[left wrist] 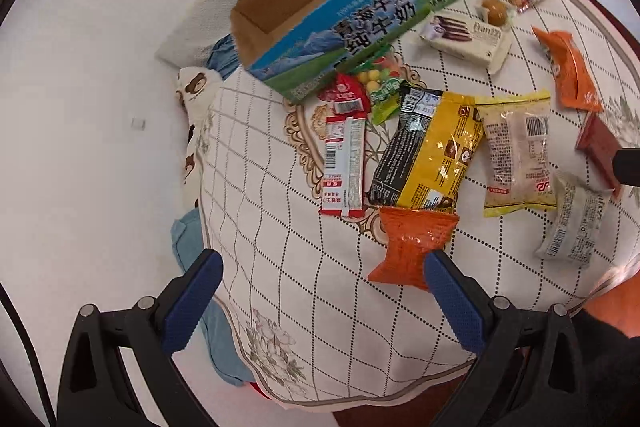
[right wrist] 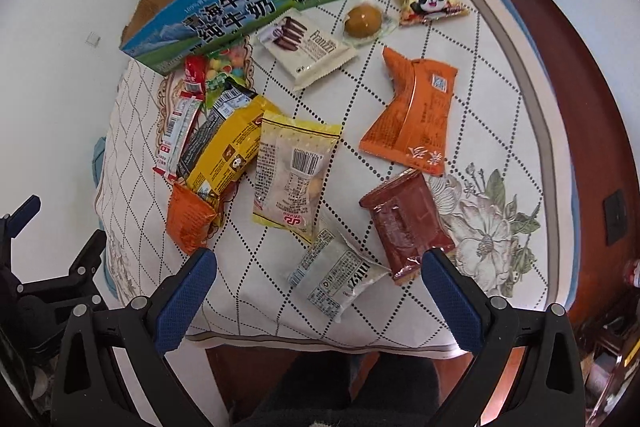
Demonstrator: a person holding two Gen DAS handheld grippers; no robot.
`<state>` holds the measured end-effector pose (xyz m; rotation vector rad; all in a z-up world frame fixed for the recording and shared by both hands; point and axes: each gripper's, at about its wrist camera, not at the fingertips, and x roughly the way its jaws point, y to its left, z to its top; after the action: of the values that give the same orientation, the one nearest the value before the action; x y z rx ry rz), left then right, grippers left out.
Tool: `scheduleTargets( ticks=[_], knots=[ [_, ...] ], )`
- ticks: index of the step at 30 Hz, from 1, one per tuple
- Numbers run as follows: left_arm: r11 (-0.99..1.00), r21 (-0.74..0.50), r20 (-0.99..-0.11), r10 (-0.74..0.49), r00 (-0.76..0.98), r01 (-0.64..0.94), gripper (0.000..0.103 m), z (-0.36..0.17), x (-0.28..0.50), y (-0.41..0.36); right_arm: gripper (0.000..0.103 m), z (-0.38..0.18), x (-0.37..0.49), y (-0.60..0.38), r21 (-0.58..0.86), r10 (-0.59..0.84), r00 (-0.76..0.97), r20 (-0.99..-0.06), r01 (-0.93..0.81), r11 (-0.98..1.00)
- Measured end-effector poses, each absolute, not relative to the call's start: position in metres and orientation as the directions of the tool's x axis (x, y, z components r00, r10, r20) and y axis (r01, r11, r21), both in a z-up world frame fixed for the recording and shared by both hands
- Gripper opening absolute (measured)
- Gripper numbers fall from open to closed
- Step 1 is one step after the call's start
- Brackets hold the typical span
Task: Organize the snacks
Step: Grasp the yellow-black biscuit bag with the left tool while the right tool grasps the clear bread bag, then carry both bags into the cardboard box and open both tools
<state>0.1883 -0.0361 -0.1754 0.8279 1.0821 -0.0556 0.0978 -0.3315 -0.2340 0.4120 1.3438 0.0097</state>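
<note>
Small crinkly orange foil snack packet (left wrist: 414,247) lies near the table's near edge, just ahead of my left gripper (left wrist: 320,291), whose jaws are apart and empty. It looks light, soft and slippery; I judge its pinched middle the best hold. More packets spread across the white quilted tablecloth (right wrist: 460,131). My right gripper (right wrist: 318,287), jaws apart, hovers over a pale wrapped biscuit pack (right wrist: 340,279). The open blue milk carton box (left wrist: 352,7) sits at the far edge.
</note>
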Motion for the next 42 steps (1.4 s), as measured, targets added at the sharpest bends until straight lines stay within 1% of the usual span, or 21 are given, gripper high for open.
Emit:
scheduleTargets(
  ticks=[3,7,11,15,16,17,19,21,23,25,27,30,31,33,35,36,39,42],
  knots=[
    [0.639,0.555,-0.820,0.315,0.478,0.532,0.103,-0.201,0.213,-0.054,0.103,-0.254,0.108,-0.327,0.312,0.259,0.215,-0.942,0.262,0.913],
    [0.575,0.464,-0.884,0.255,0.392,0.674,0.103,-0.236,0.249,-0.079,0.103,-0.272,0.115,-0.324,0.334,0.280,0.212,-0.936,0.298,0.894],
    [0.507,0.358,-0.932,0.243,0.269,0.784,0.103,-0.281,0.277,-0.100,0.102,-0.287,0.119,-0.329,0.308,0.248,0.200,-0.948,0.381,0.872],
    [0.427,0.296,-0.946,0.253,0.202,0.854,0.103,-0.322,0.286,-0.117,0.102,-0.295,0.124,-0.331,0.297,0.233,0.192,-0.953,0.451,0.842],
    [0.419,0.301,-0.946,0.245,0.212,0.857,0.094,-0.328,0.287,-0.120,0.102,-0.297,0.126,-0.331,0.288,0.225,0.188,-0.956,0.460,0.840],
    [0.429,0.313,-0.943,0.247,0.223,0.847,0.082,-0.332,0.291,-0.121,0.102,-0.297,0.127,-0.329,0.282,0.219,0.187,-0.958,0.466,0.838],
    [0.490,0.276,-0.958,0.214,0.193,0.827,0.080,-0.332,0.299,-0.120,0.102,-0.298,0.131,-0.325,0.268,0.205,0.181,-0.962,0.469,0.841],
    [0.581,0.247,-0.968,0.182,0.172,0.775,0.078,-0.324,0.310,-0.112,0.102,-0.299,0.138,-0.319,0.255,0.191,0.181,-0.965,0.466,0.847],
    [0.703,0.200,-0.980,0.153,0.129,0.683,0.078,-0.315,0.326,-0.095,0.102,-0.302,0.147,-0.313,0.247,0.183,0.178,-0.967,0.467,0.849],
    [0.827,0.126,-0.992,0.119,0.048,0.547,0.078,-0.311,0.344,-0.071,0.102,-0.307,0.157,-0.303,0.241,0.181,0.169,-0.969,0.468,0.850],
    [0.921,0.041,-0.998,0.053,-0.022,0.386,0.078,-0.310,0.359,-0.042,0.102,-0.312,0.172,-0.285,0.231,0.178,0.157,-0.971,0.452,0.862],
    [0.978,-0.016,-0.998,-0.004,-0.055,0.207,0.078,-0.312,0.367,-0.010,0.102,-0.325,0.193,-0.261,0.189,0.148,0.127,-0.981,0.435,0.880],
    [0.981,-0.026,-0.998,-0.015,-0.054,0.190,0.078,-0.313,0.366,-0.005,0.102,-0.331,0.200,-0.254,0.169,0.135,0.108,-0.985,0.438,0.883],
    [0.975,-0.034,-0.998,-0.020,-0.067,0.221,0.080,-0.319,0.363,-0.006,0.094,-0.343,0.212,-0.241,0.153,0.132,0.077,-0.988,0.438,0.886],
    [0.963,-0.033,-0.997,-0.012,-0.080,0.266,0.082,-0.327,0.358,-0.010,0.075,-0.352,0.223,-0.225,0.105,0.099,0.035,-0.994,0.410,0.906],
    [0.958,-0.034,-0.996,-0.010,-0.086,0.284,0.082,-0.333,0.354,-0.013,0.071,-0.354,0.229,-0.217,0.069,0.066,0.021,-0.998,0.377,0.924],
    [0.947,-0.044,-0.995,-0.014,-0.098,0.320,0.087,-0.351,0.346,-0.028,0.063,-0.349,0.247,-0.196,0.011,0.004,0.025,-1.000,0.270,0.963],
    [0.929,-0.055,-0.992,-0.011,-0.122,0.366,0.089,-0.369,0.340,-0.034,0.062,-0.338,0.270,-0.177,-0.039,-0.046,0.044,-0.998,0.151,0.988]
  ],
)
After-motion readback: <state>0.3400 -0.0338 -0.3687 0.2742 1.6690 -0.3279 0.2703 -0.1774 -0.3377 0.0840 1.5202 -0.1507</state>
